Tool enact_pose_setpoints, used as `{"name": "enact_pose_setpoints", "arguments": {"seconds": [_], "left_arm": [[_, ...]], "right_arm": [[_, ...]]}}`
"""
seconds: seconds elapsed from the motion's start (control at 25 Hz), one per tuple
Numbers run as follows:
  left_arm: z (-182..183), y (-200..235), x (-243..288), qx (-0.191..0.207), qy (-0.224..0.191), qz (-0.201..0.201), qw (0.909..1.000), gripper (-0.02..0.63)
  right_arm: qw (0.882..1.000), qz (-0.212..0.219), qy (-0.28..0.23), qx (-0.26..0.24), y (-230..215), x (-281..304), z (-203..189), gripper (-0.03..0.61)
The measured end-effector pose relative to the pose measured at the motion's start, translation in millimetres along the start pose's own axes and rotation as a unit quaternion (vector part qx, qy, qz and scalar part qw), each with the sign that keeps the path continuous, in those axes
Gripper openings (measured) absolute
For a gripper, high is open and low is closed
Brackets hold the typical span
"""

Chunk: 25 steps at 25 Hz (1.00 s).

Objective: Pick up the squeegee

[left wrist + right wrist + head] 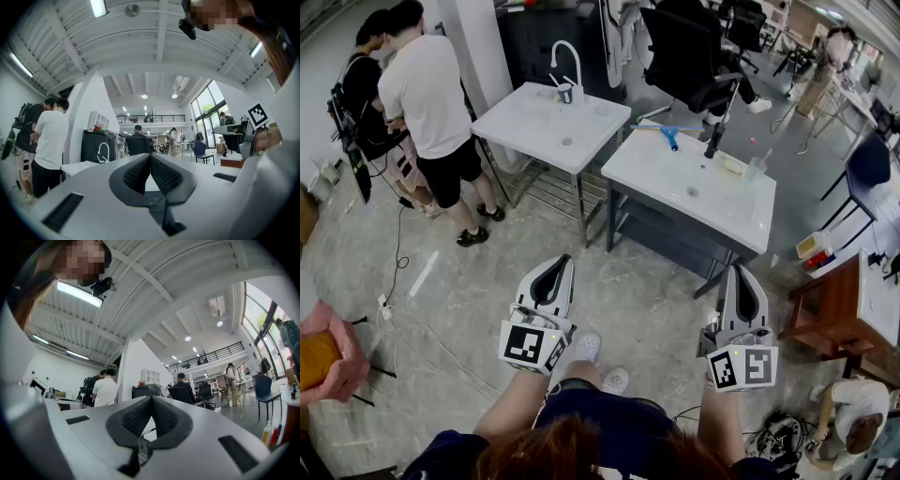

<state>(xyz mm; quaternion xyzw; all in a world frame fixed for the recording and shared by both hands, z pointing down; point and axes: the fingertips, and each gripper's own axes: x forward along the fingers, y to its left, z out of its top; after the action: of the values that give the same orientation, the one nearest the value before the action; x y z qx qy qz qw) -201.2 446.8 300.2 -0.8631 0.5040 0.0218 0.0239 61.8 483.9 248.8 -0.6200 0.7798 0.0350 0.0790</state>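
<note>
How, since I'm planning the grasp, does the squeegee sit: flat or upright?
Flat: the blue squeegee lies on the nearer white sink table.

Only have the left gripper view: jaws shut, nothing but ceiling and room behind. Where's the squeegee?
Observer: The head view shows the squeegee lying on the nearer white sink table, by its far edge, just left of the black faucet.
Operator: Is either gripper near it?
Observer: No. The left gripper and the right gripper are both over the floor, short of that table.
Operator: State of the right jaws?
Observer: The right gripper view shows them closed together with nothing between them.
</note>
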Motion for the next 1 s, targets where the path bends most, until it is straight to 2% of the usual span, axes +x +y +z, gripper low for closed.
{"name": "enact_pose_setpoints", "arguments": {"seconds": [0.16,0.28,0.56,1.0], "left_arm": [[0.9,-4.9,2.1,0.002,-0.004,-0.001,1.0000,0.020],[2.3,-7.3,4.3,0.003,-0.005,-0.003,1.0000,0.020],[-7.0,9.7,6.4,0.000,0.003,0.010,0.9999,0.020],[-22.8,36.4,96.5,-0.008,0.008,-0.013,0.9999,0.020]], "right_arm": [[1.000,0.004,-0.011,0.004,-1.9,-1.6,3.8,0.014],[0.999,0.006,-0.023,0.025,-6.8,-2.6,7.6,0.015],[0.999,0.008,-0.015,0.037,-6.3,5.4,-2.0,0.015],[0.999,-0.010,-0.015,0.043,-40.7,80.3,-16.0,0.015]]}}
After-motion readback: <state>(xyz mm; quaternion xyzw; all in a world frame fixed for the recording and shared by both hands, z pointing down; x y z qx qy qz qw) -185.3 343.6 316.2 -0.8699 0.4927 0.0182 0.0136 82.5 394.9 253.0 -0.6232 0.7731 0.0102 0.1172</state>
